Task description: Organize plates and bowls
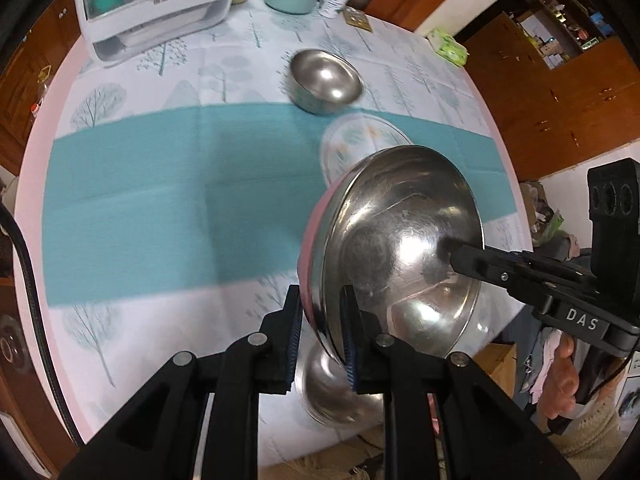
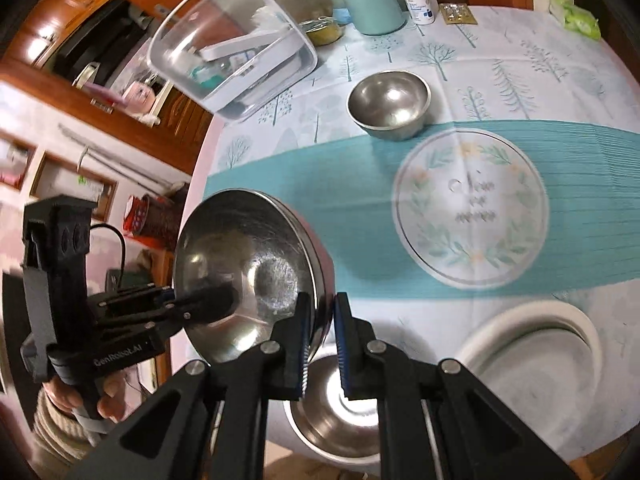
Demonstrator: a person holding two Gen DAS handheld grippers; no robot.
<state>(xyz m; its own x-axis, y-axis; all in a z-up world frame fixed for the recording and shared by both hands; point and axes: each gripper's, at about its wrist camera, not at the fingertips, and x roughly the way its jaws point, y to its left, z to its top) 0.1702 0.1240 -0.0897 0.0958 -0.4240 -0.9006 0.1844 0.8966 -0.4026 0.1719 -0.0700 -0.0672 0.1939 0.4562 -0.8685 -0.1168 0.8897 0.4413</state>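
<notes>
Both claws clamped one steel bowl (image 1: 400, 248), held tilted above the surface (image 1: 160, 208): left claw (image 1: 320, 332) on its near rim, right claw (image 2: 320, 340) on the opposite rim. Beyond, at one o'clock, lay the floral plate (image 2: 472, 212); farther, a smaller steel bowl (image 2: 388, 104).

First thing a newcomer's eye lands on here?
The big steel bowl, tilted up off the table with the left gripper and right gripper pinching opposite sides of its rim. Behind it on the teal runner lies a floral plate, with a small steel bowl past that.
</notes>
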